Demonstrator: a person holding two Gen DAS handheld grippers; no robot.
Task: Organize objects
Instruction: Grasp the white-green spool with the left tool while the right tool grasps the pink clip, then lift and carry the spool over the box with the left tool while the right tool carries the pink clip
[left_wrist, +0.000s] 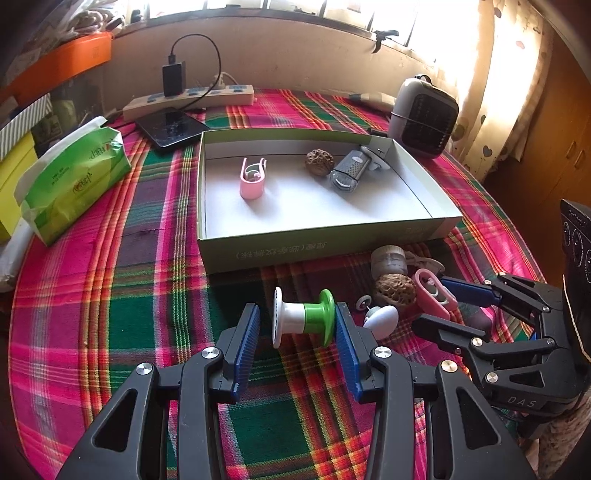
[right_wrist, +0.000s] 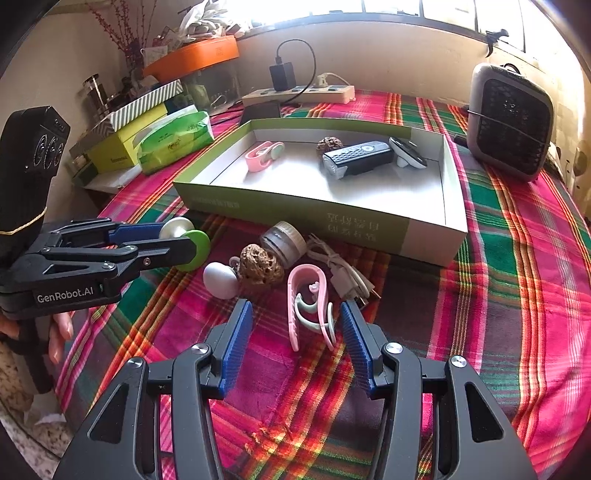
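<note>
- Spool (left_wrist: 303, 322), white and green, lies on its side between our left gripper (left_wrist: 297, 350) pads; the right pad touches its green flange, the left stands apart.
- Pink clip (right_wrist: 309, 306) lies between our right gripper (right_wrist: 295, 345), jaws half open, untouched.
- Plaid tablecloth (left_wrist: 110, 295); cardboard box (left_wrist: 317, 243) at twelve o'clock.
- Only the right wrist view shows fingertips (right_wrist: 61, 330) under the left gripper.

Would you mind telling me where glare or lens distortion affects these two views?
Left wrist view: the window is blown out and the sunlit curtain washed pale; the fisheye bends the shallow green cardboard box. Right wrist view: the window glares white, corners vignette black.
</note>
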